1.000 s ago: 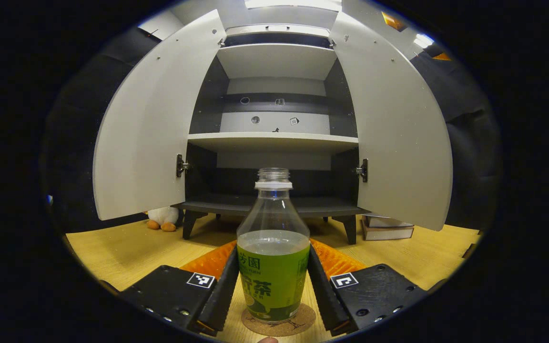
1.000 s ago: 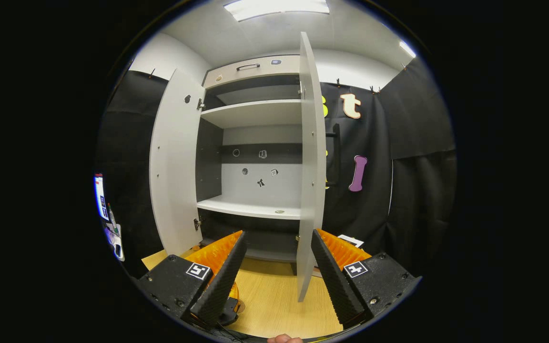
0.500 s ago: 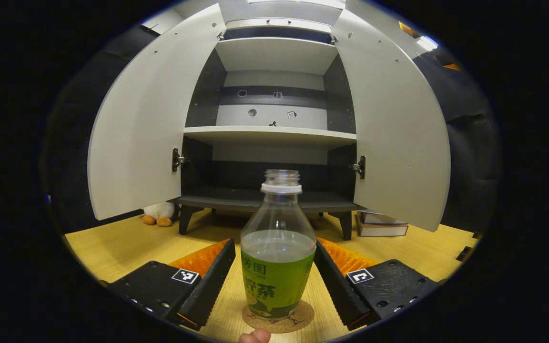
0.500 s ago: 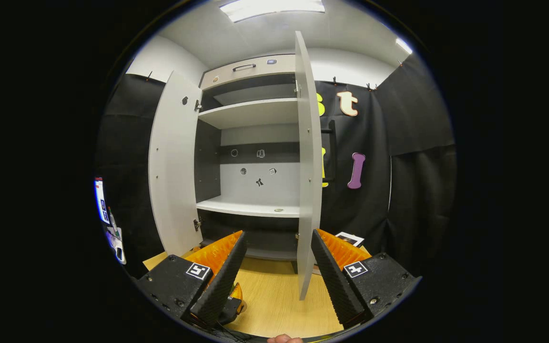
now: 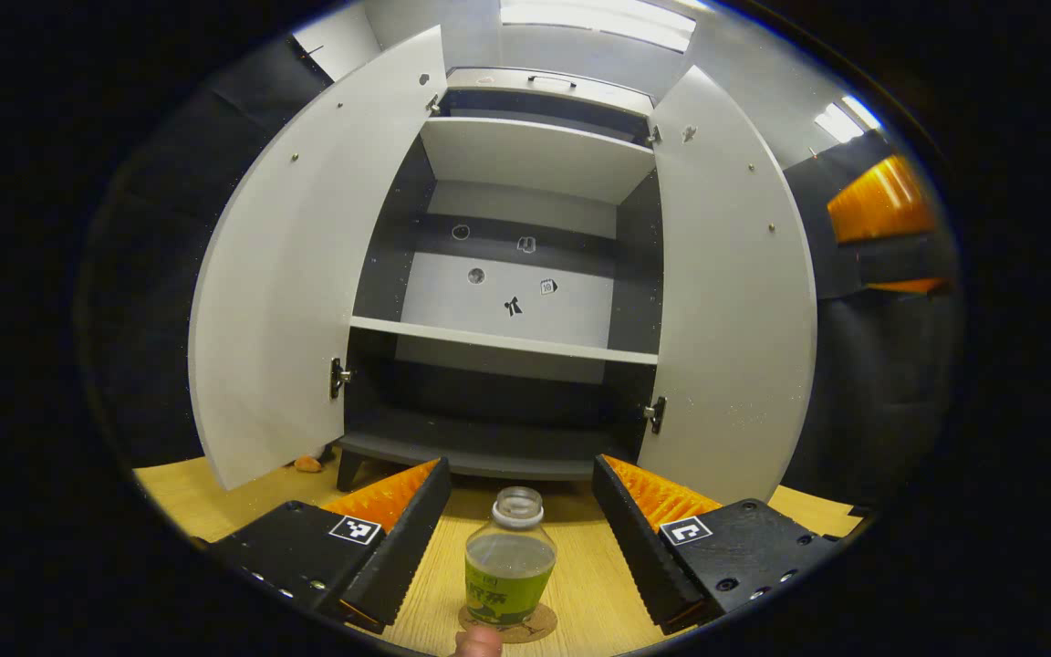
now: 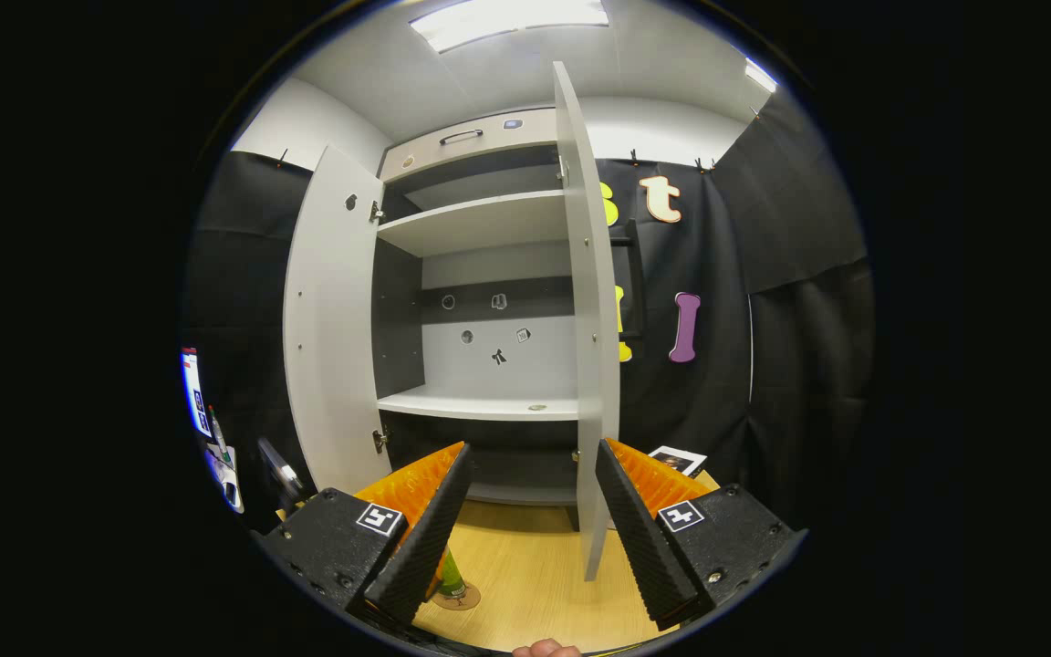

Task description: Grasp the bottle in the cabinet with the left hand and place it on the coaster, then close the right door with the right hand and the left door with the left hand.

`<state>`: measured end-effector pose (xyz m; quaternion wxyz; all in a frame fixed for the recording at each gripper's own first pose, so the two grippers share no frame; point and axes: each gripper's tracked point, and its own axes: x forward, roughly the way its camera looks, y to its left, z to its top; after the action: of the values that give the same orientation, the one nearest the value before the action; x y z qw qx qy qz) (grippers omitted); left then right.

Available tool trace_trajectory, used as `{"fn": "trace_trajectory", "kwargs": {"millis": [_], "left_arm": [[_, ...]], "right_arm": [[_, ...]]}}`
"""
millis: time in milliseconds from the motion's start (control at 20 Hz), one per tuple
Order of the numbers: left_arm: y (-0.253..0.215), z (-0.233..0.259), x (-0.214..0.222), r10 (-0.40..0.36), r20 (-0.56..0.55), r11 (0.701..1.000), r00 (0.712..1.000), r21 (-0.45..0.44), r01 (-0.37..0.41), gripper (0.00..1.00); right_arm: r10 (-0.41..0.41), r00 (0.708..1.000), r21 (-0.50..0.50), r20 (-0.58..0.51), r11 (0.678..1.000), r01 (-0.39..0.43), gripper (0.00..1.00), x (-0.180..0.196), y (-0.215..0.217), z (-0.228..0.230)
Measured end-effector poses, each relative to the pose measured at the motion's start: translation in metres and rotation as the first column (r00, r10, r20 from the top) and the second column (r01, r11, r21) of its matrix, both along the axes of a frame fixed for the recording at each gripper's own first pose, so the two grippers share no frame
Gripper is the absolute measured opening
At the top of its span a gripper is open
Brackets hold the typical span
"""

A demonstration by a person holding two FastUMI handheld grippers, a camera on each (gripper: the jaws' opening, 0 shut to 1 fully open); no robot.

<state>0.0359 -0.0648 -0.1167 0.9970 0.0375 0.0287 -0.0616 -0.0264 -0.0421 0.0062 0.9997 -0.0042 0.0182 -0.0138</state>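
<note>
Currently: bottle placed, both doors open.
Left gripper view: left gripper [image 5: 518, 511] jaws wide apart, empty; bottle [image 5: 508, 568] upright on coaster [image 5: 533, 628]. Right gripper view: right gripper [image 6: 530, 511] jaws spread, empty, near right door [image 6: 591, 347]; left door [image 6: 332, 328] open.

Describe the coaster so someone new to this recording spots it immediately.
Start at the tall grey two-door cabinet standing open on the light wooden floor. Directly before it stands a clear plastic bottle with a green label; the round brown cork coaster lies flat beneath it.

bottle [image 6: 450, 577] mostly hidden behind right gripper [image 6: 525, 520], coaster [image 6: 458, 598] partly hidden
</note>
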Motion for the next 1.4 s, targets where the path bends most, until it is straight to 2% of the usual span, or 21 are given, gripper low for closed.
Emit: {"fn": "trace_trajectory", "kwargs": {"millis": [150,300,400,450,500,600,750,850,950,1150,1300,1400], "left_arm": [[-0.005,0.044,-0.007,-0.041,0.007,0.999,0.999,0.000,0.041,0.95],[-0.003,0.076,-0.011,-0.049,0.009,0.999,0.999,0.000,0.049,0.95],[0.003,0.086,-0.014,-0.034,0.001,0.999,0.999,0.002,0.034,0.95],[0.007,0.086,-0.018,-0.025,-0.014,1.000,1.000,0.002,0.025,0.91],[0.009,0.087,-0.021,-0.022,-0.028,1.000,0.999,0.000,0.022,0.95],[0.015,0.092,-0.027,-0.007,-0.021,1.000,1.000,-0.002,0.007,0.95],[0.028,0.095,-0.032,0.017,0.021,1.000,1.000,0.020,-0.017,0.95],[0.035,0.088,-0.036,0.048,-0.009,0.999,0.999,0.022,-0.048,0.95],[0.044,0.094,-0.040,0.094,0.009,0.996,0.996,0.008,-0.094,0.95],[0.043,0.091,-0.044,0.100,0.012,0.995,0.995,-0.003,-0.100,0.95],[0.052,0.093,-0.043,0.135,0.045,0.991,0.990,0.003,-0.135,0.95],[0.048,0.086,-0.043,0.124,0.022,0.992,0.992,0.000,-0.124,0.95]], "right_arm": [[0.021,0.999,0.014,0.023,1.000,-0.022,0.84,0.013,0.009,0.000],[0.060,0.996,0.034,0.062,0.998,-0.062,0.84,0.021,0.021,0.002],[0.071,0.994,0.043,0.084,0.996,-0.075,0.84,0.024,0.026,0.002],[0.080,0.993,0.055,0.089,0.995,-0.085,0.84,0.026,0.029,0.000],[0.091,0.992,0.070,0.089,0.993,-0.098,0.84,0.026,0.033,-0.003],[0.106,0.991,0.095,0.083,0.989,-0.113,0.84,0.025,0.037,-0.009],[0.069,0.997,0.101,0.046,0.992,-0.074,0.84,0.017,0.019,-0.017],[0.033,0.996,0.106,0.087,0.993,-0.042,0.84,0.009,-0.008,0.010],[-0.050,0.991,0.094,0.125,0.995,0.039,0.84,0.009,-0.052,0.046],[-0.228,0.944,0.113,0.240,0.972,0.206,0.84,0.018,-0.134,0.124],[-0.329,0.911,0.155,0.249,0.942,0.298,0.83,0.041,-0.182,0.143],[-0.348,0.906,0.162,0.242,0.935,0.316,0.82,0.059,-0.197,0.145]]}}
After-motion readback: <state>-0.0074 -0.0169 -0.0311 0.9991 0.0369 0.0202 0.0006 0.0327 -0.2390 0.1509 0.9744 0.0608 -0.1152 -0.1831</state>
